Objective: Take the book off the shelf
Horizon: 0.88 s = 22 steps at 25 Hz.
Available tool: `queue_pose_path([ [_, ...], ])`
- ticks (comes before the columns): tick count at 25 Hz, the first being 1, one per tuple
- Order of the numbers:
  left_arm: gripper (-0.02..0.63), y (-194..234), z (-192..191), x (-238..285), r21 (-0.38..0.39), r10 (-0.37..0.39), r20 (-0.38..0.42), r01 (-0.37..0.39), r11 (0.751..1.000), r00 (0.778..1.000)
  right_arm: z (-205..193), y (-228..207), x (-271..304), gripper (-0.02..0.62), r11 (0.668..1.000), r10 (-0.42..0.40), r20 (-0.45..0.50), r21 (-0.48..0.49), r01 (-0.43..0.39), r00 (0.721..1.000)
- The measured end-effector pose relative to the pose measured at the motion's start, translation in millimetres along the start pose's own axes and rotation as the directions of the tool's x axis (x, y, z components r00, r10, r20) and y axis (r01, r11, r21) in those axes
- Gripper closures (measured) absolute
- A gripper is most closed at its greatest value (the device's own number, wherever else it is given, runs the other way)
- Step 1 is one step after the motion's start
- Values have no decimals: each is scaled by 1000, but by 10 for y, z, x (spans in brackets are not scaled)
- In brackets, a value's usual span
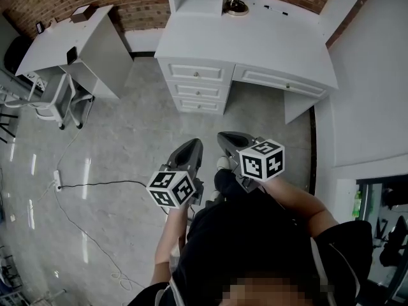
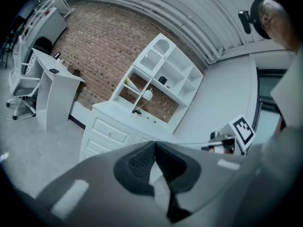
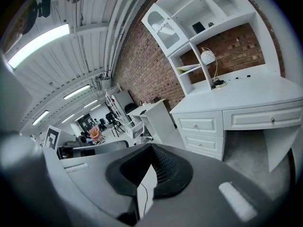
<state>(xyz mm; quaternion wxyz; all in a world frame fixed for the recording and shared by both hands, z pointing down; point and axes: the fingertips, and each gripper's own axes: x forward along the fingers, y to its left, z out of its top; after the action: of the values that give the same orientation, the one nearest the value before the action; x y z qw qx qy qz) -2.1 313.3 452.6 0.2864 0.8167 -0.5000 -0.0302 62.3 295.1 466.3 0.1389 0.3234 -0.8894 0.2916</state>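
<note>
Both tongs sit just ahead of the person's dark-clothed body, the left tongs [image 1: 189, 150] and the right tongs [image 1: 231, 140] side by side over the bare floor [image 1: 127, 139]. Each pair is clenched tip to tip with nothing between the jaws. By the look of it the task has hardly begun: the book [image 2: 129, 83], which I take to be the thin yellowish thing leaning in the lower left compartment of the white shelf unit [image 2: 176, 74], is untouched and well apart from both tongs. The approach, the reach, the grip and the pull-out are all left to do. Between the person and the white counter [image 1: 255, 40] the floor is open, so there is room to walk in. A cable [image 1: 95, 185] trails on the floor to the left, and a smaller desk [image 1: 83, 40] with a chair [image 1: 54, 101] stands beyond it. The counter's front edge and its drawers [image 1: 199, 85] will likely stop the body short, so the reach must go over the top. A small lamp [image 2: 147, 94] stands on the counter just below and beside the book's compartment and could be knocked. The compartment's dividers leave a narrow opening, which suggests drawing the book straight out.
</note>
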Motion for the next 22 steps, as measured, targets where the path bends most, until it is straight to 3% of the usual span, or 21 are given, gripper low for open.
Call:
queue_pose_path([
  [4,600,118,94,174,-16,7,1,-7,1000,1000,103,-93,140,600,1000,6,-8,-7,-6,1000],
  [22,600,390,780,1182,40,4,-5,-4,999,1000,1102,-765,785,600,999,53,46,-9,-52,998],
])
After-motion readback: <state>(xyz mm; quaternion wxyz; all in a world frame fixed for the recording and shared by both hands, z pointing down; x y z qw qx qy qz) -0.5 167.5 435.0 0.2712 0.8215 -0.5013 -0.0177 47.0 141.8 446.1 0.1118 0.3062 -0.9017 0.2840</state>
